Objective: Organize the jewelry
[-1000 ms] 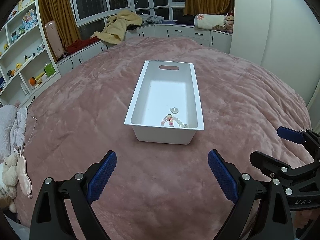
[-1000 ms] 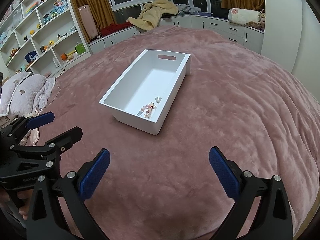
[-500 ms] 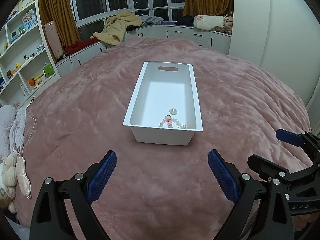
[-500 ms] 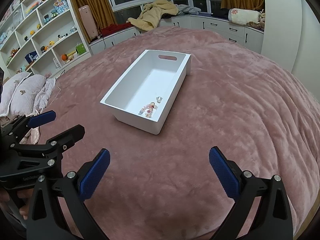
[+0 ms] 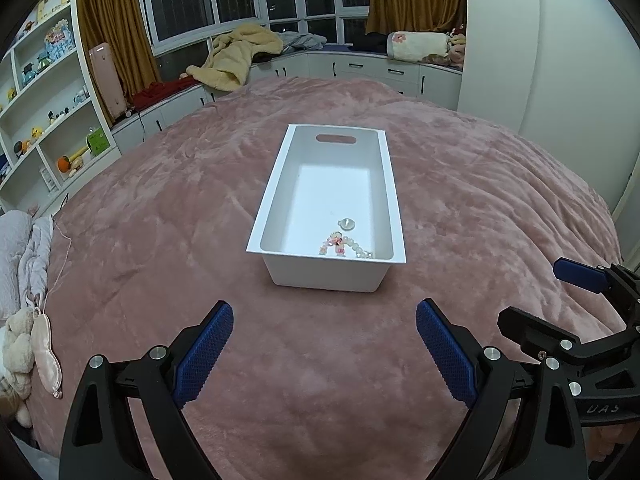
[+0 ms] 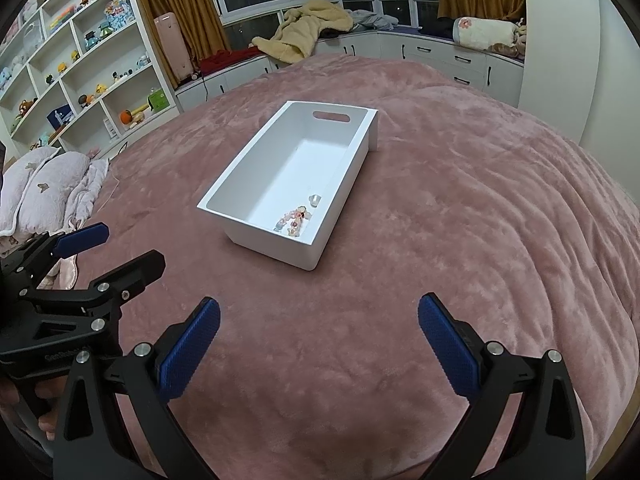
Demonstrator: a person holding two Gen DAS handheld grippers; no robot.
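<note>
Both my grippers, left (image 5: 324,340) and right (image 6: 319,332), jaws wide, empty, over blanket (image 5: 160,240). Beads (image 5: 340,244) and ring (image 5: 346,223) already in bin (image 5: 276,184), near end. I'd judge job done; hold clear, don't nudge bin.

A pink plush bed (image 5: 160,240) carries a white bin (image 5: 280,184) at its middle; pillows (image 6: 36,188) at its edge.
</note>
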